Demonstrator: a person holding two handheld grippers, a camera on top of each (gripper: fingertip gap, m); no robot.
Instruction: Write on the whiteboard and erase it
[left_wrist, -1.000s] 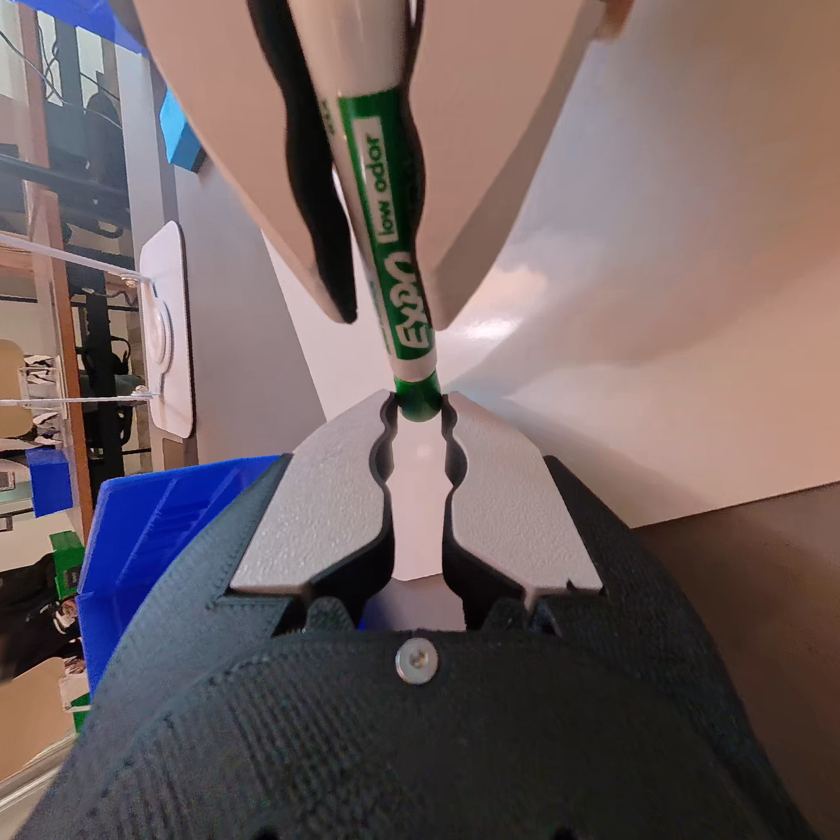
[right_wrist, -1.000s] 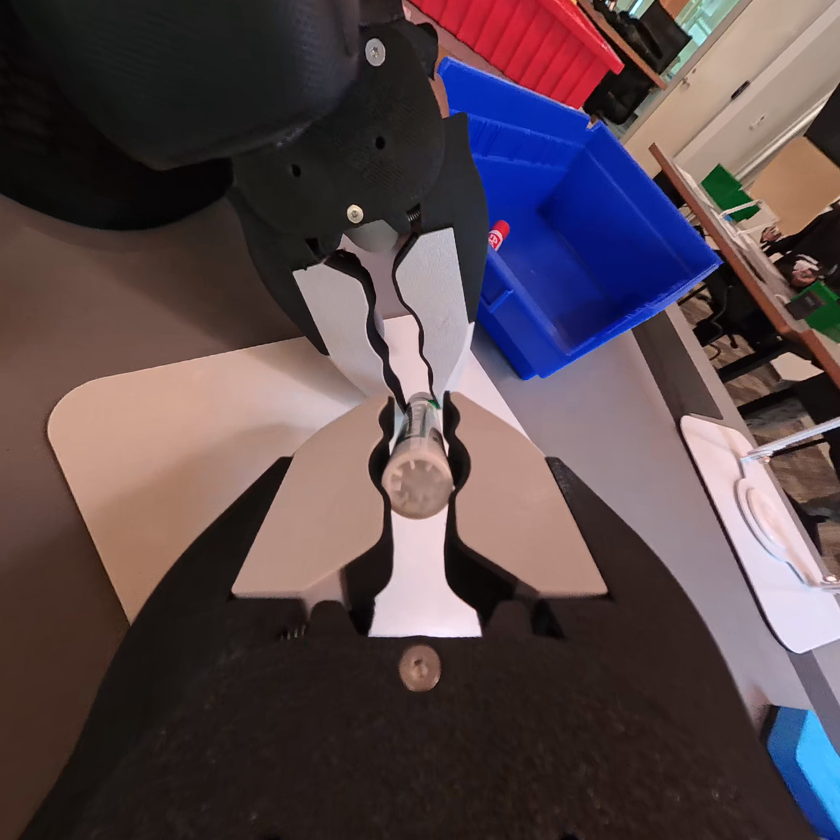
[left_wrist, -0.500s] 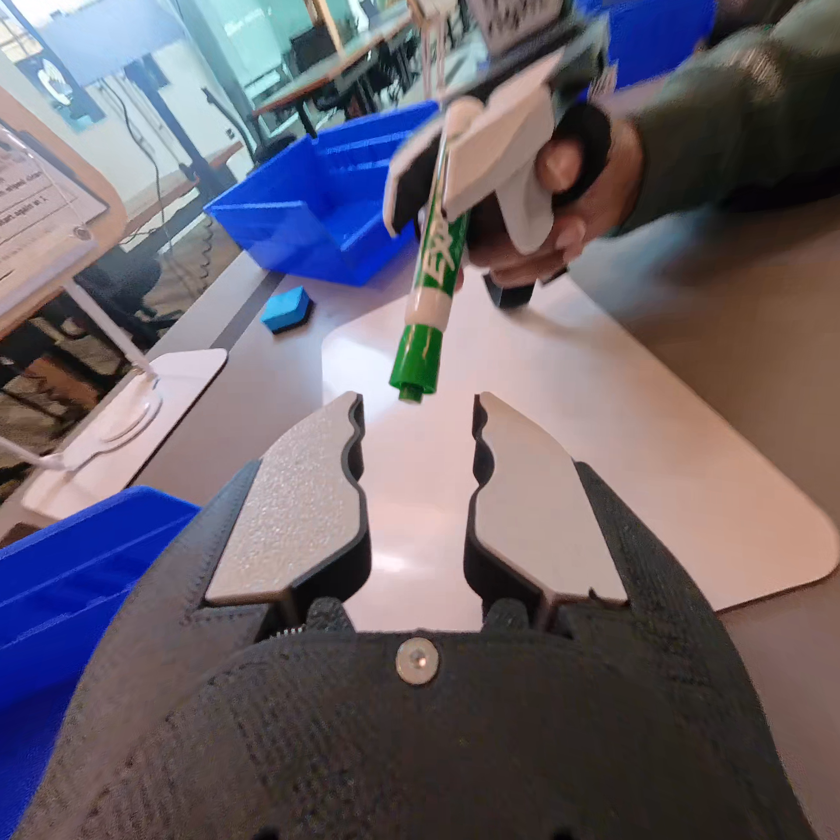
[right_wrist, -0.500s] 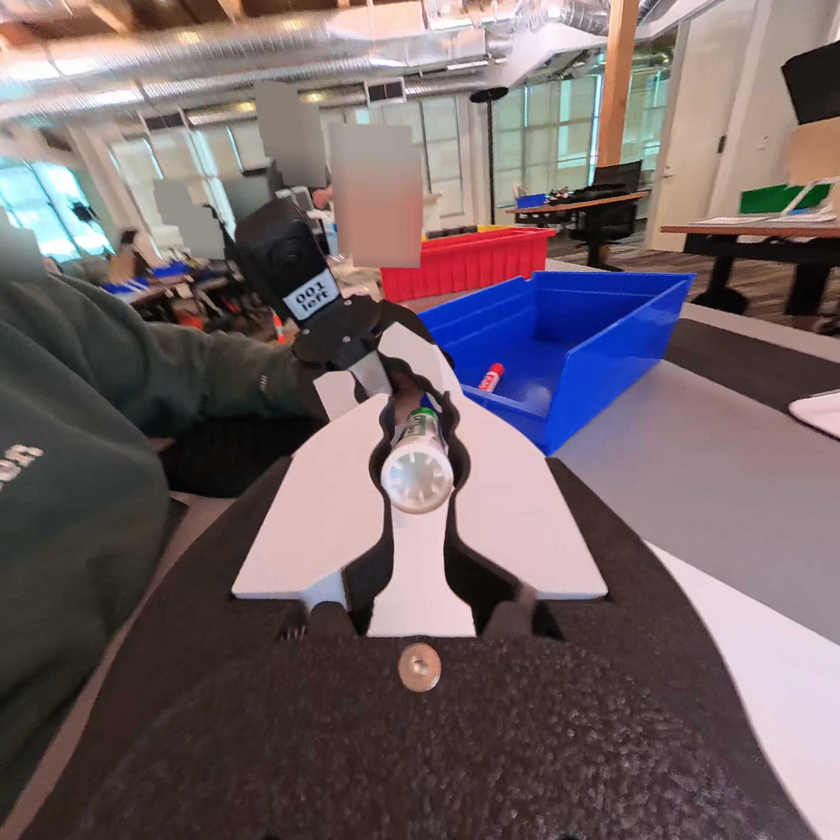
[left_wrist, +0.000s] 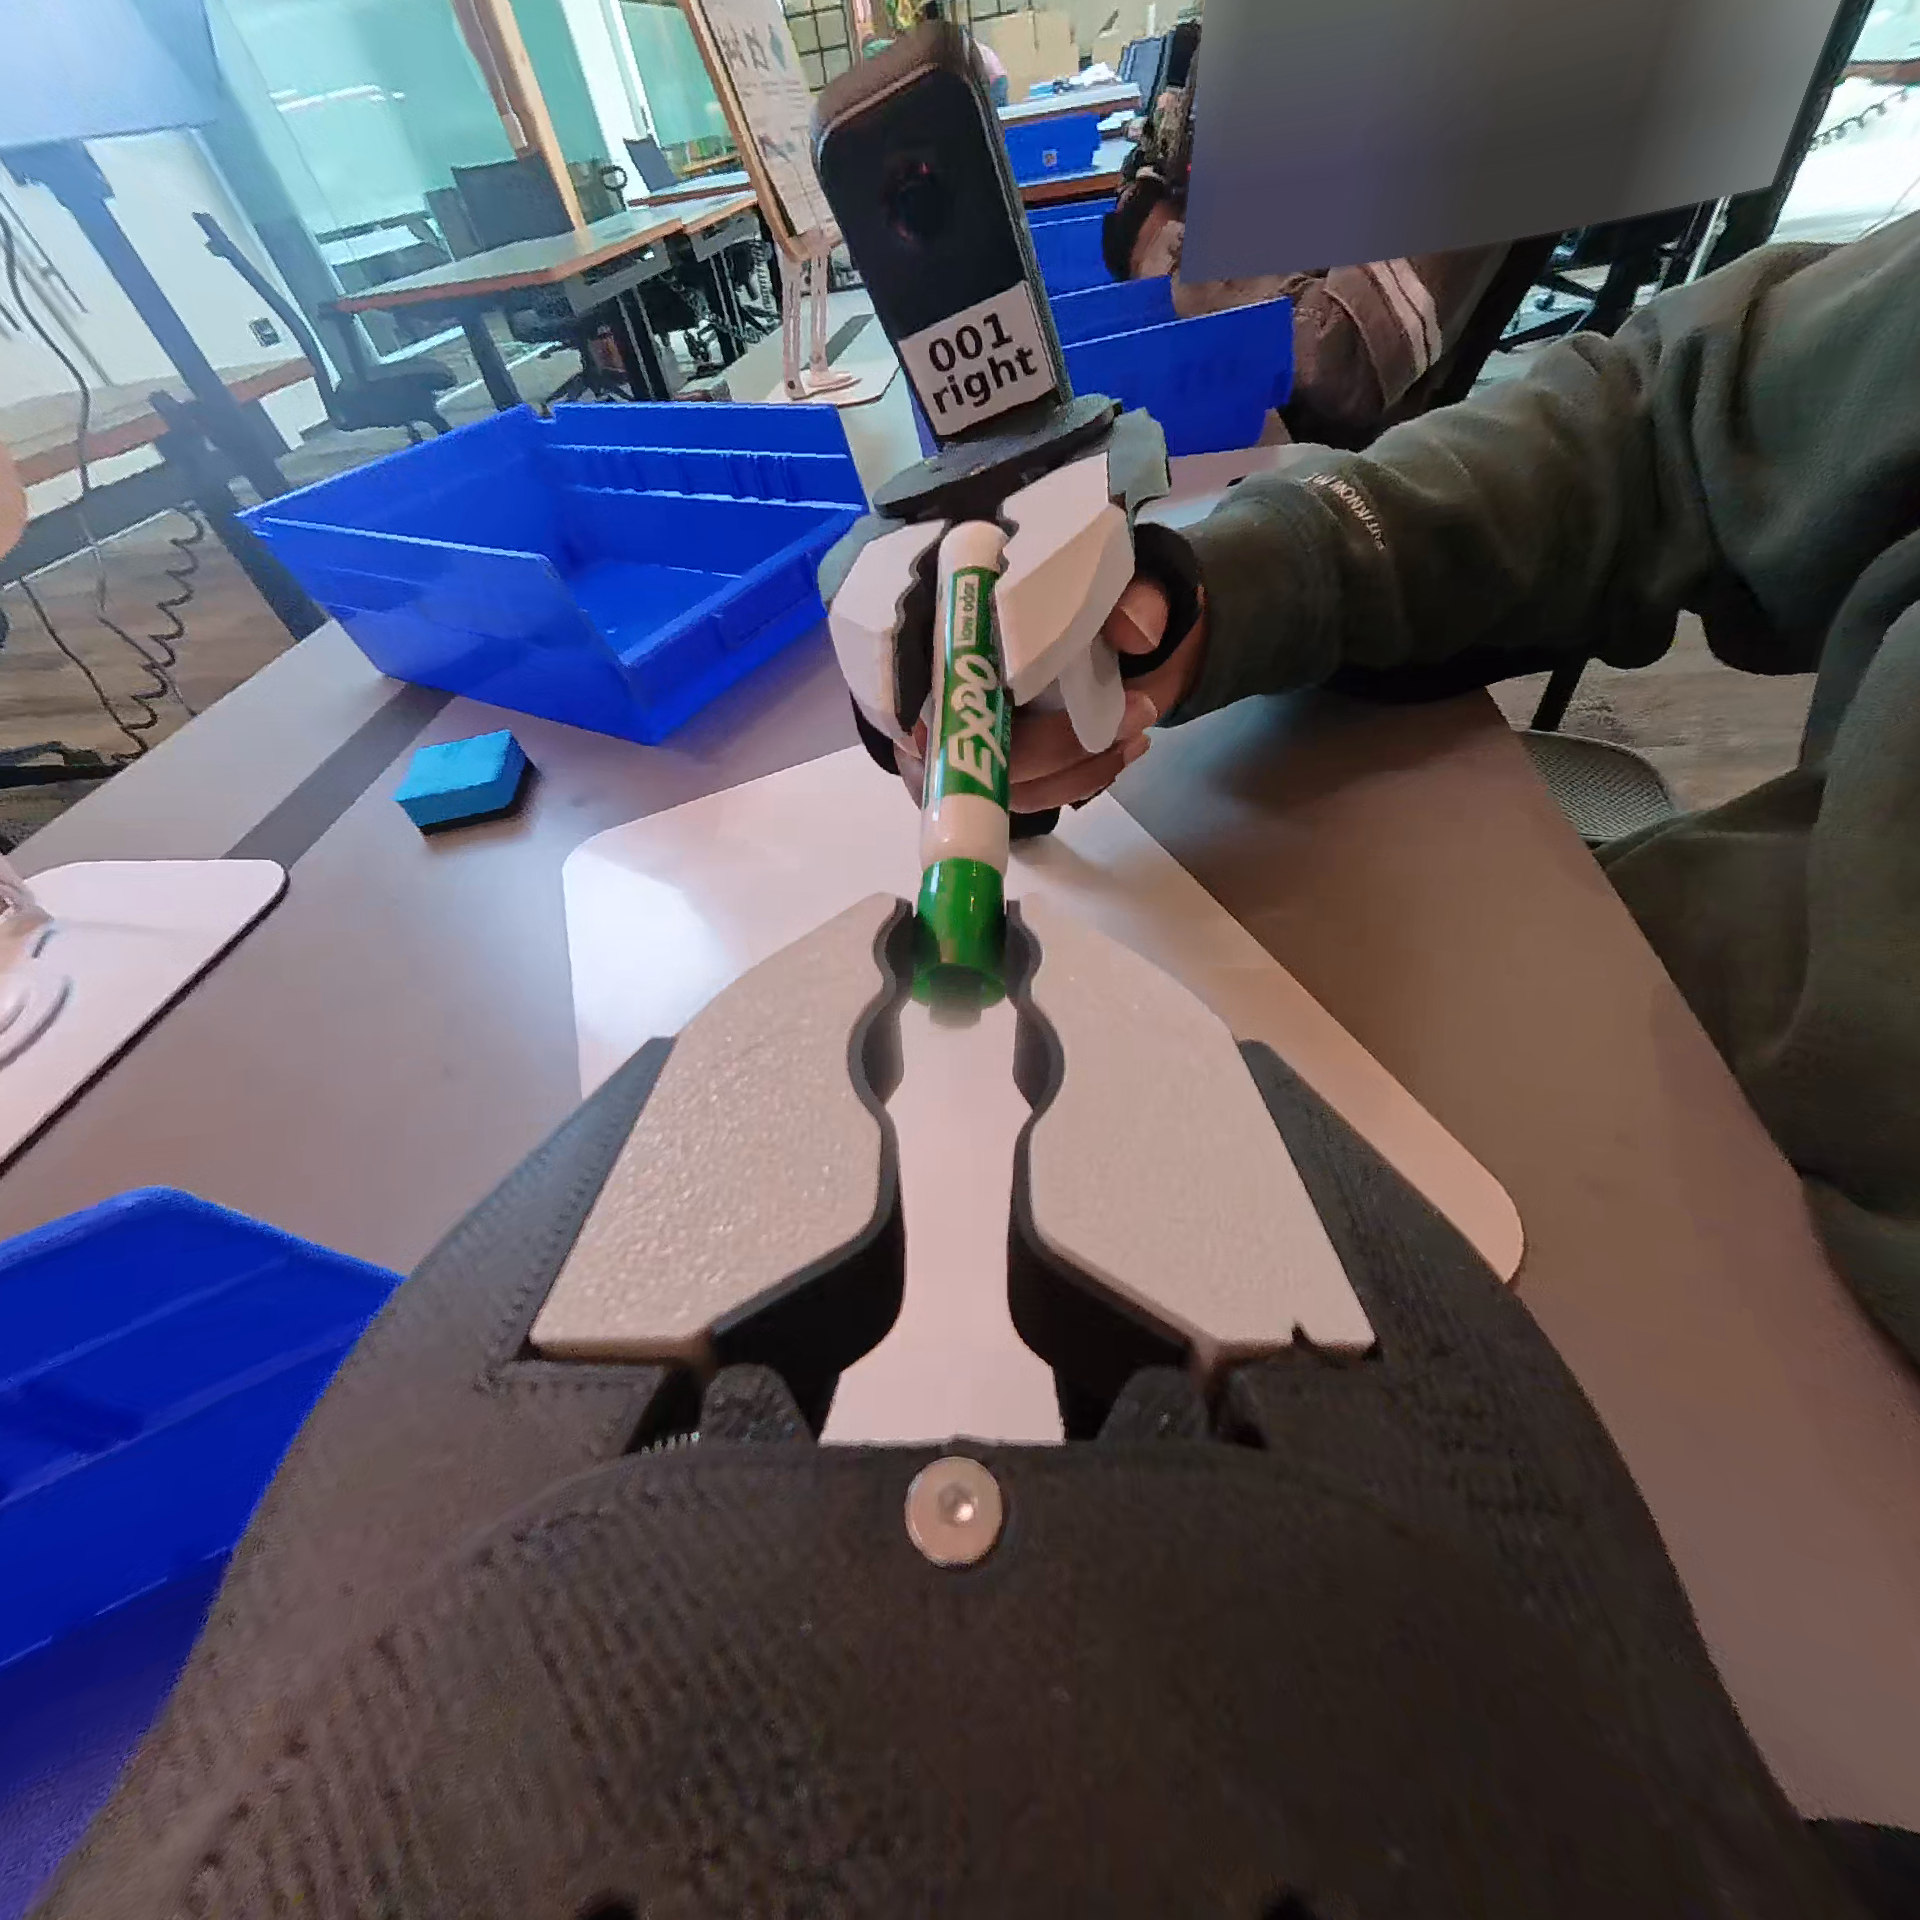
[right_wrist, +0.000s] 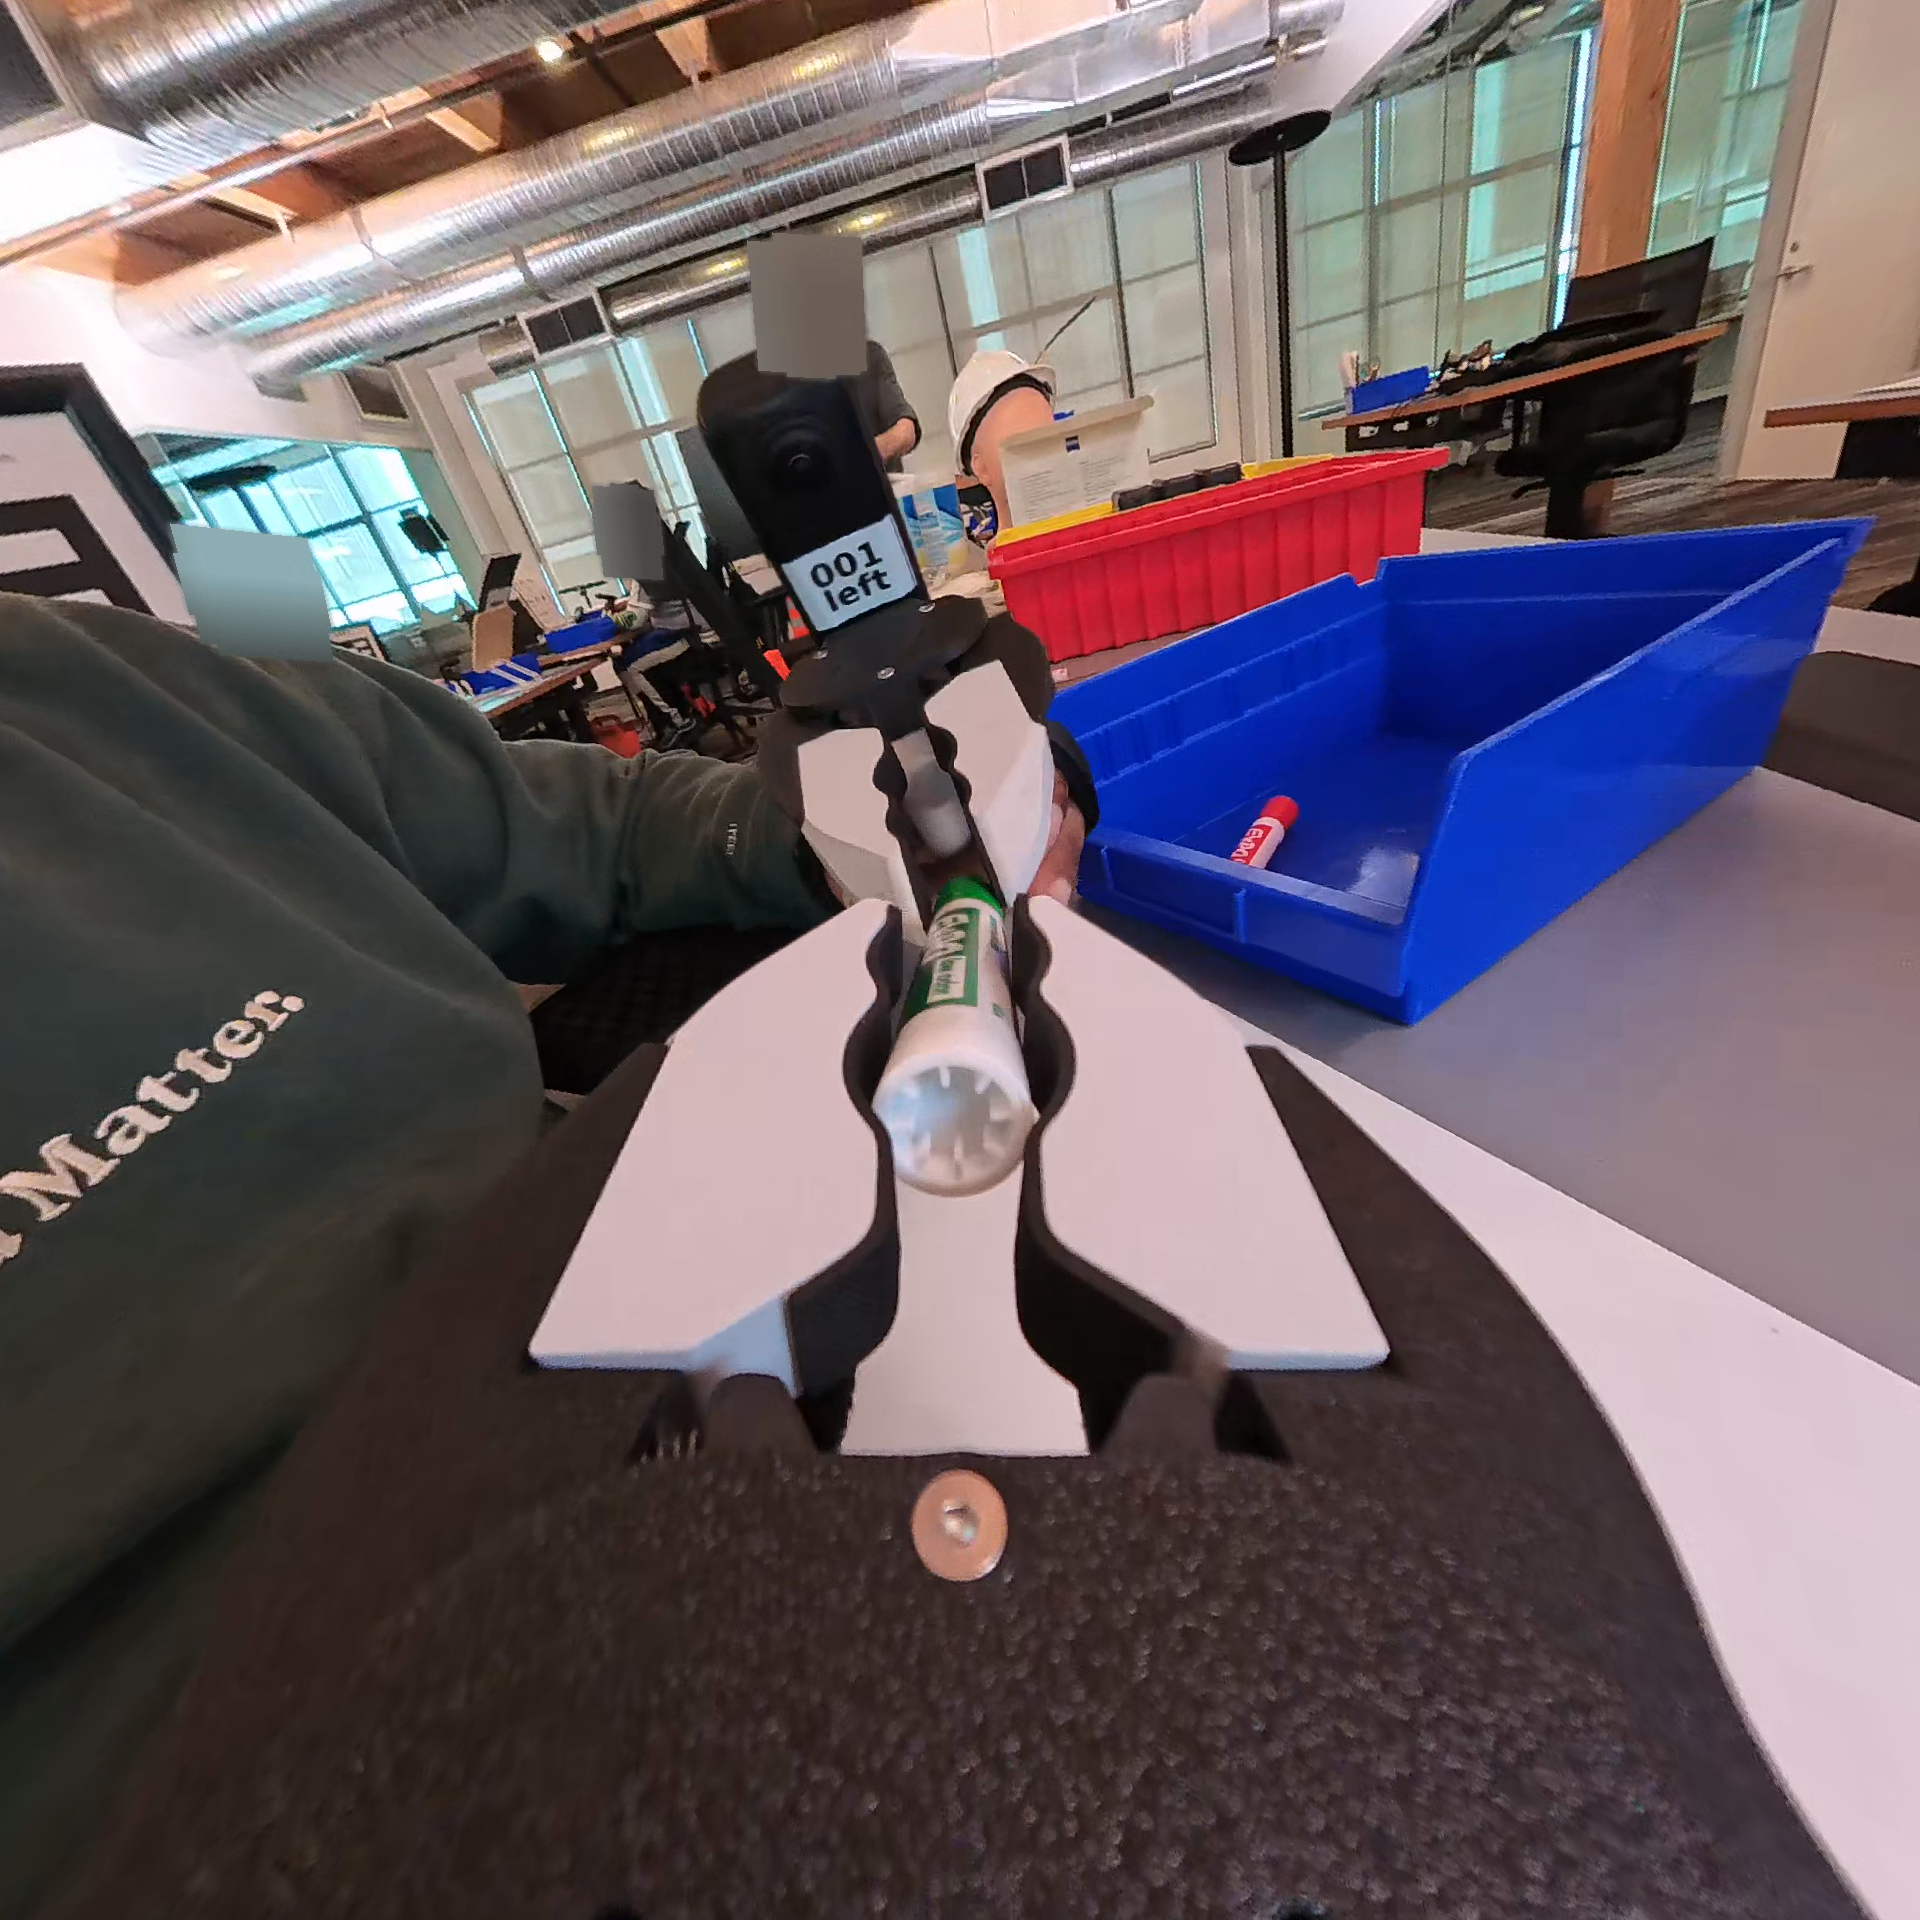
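In the left wrist view, the left gripper (left_wrist: 958, 961) is clamped on the green cap (left_wrist: 958, 935) of a white-barrelled marker (left_wrist: 971, 717) bearing a green printed label, held above the white whiteboard (left_wrist: 727, 914) on the brown table (left_wrist: 395, 997), with a blue eraser (left_wrist: 462, 779) and a blue bin (left_wrist: 561, 582) beyond. In the right wrist view, the right gripper (right_wrist: 956, 997) grips the marker's white barrel (right_wrist: 951, 1039), its ribbed butt end facing the camera, while the left gripper (right_wrist: 940, 831) holds the far end; a red-capped marker (right_wrist: 1262, 831) lies in the blue bin (right_wrist: 1507, 790), and both cameras wear white printed stickers.
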